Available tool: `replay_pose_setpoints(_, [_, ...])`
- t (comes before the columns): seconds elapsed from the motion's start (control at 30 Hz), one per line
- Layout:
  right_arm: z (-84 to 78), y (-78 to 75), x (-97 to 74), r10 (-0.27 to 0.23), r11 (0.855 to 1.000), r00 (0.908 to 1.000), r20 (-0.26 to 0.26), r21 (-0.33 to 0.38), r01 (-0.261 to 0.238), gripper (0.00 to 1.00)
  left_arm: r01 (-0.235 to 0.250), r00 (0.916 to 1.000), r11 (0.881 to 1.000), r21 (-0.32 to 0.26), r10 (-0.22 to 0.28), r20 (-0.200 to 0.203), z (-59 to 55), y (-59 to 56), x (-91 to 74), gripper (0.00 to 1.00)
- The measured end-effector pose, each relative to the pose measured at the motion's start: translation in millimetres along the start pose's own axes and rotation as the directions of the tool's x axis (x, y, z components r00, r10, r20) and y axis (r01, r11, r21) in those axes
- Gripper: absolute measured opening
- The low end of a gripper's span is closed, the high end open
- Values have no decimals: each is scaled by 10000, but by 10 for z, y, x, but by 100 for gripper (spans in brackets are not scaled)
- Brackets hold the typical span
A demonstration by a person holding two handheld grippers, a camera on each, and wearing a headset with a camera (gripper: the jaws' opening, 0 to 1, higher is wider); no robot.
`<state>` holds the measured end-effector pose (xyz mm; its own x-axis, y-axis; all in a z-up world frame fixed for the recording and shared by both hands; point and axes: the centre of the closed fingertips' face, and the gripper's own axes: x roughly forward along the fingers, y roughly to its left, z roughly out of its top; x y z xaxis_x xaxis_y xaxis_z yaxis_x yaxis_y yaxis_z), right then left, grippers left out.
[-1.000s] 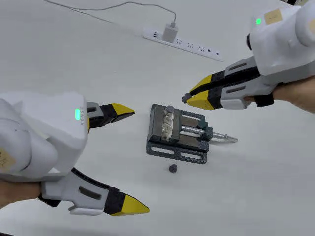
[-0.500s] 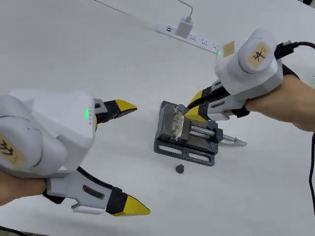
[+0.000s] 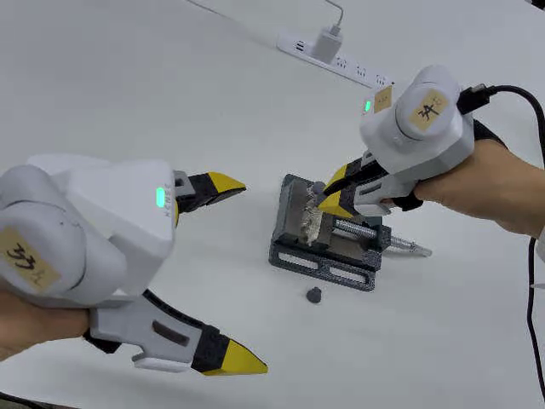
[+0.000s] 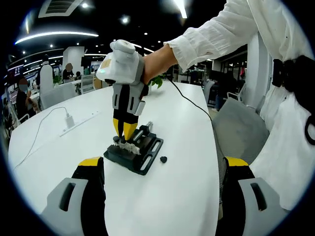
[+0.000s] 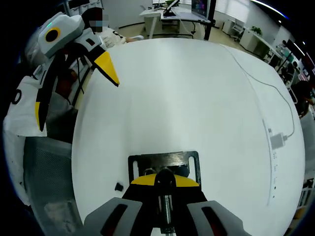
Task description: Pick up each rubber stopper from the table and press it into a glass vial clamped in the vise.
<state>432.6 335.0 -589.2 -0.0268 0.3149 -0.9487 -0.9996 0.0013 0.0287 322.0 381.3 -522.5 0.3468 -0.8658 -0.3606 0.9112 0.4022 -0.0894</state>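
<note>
White table (image 3: 128, 111): the work surface that carries everything else.

Left gripper (image 3: 253, 275): held above the near left part of the table, well apart from the vise. Its two yellow-tipped jaws are spread wide with nothing between them.

Right gripper (image 3: 320, 196): held by a hand (image 3: 477, 183) in a white sleeve, reaching in from the right. Its tips point down onto the far end of the vise. The jaws are drawn together and pinch a dark rubber stopper (image 5: 165, 177), seen best in the right gripper view. Whether this stopper touches a vial cannot be told.

Power strip (image 3: 328, 53): white, lying toward the far side of the table. A white charger (image 3: 328, 40) is plugged into it, and a thin cable (image 3: 336, 10) runs away from the charger.

Vise (image 3: 328, 256): small and dark, standing flat on the table in its middle part, between the two grippers. Its screw handle (image 3: 409, 247) points to the right.

Glass vials (image 3: 311, 223): a pale, clear row clamped between the vise jaws.

Seated stopper (image 3: 318, 185): grey, on top of the vial row at its far end, just beside the right gripper's tips.

Loose stopper (image 3: 313, 295): dark, lying on the bare table just in front of the vise's near edge, apart from it.
</note>
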Motion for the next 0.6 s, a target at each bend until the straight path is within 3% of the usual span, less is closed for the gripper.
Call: replay_pose_setpoints(0.6, [-25, -63, 31, 83, 9999, 10000, -27, 64, -83, 6, -3, 9998, 9999, -157, 6, 187, 12, -3, -1, 99])
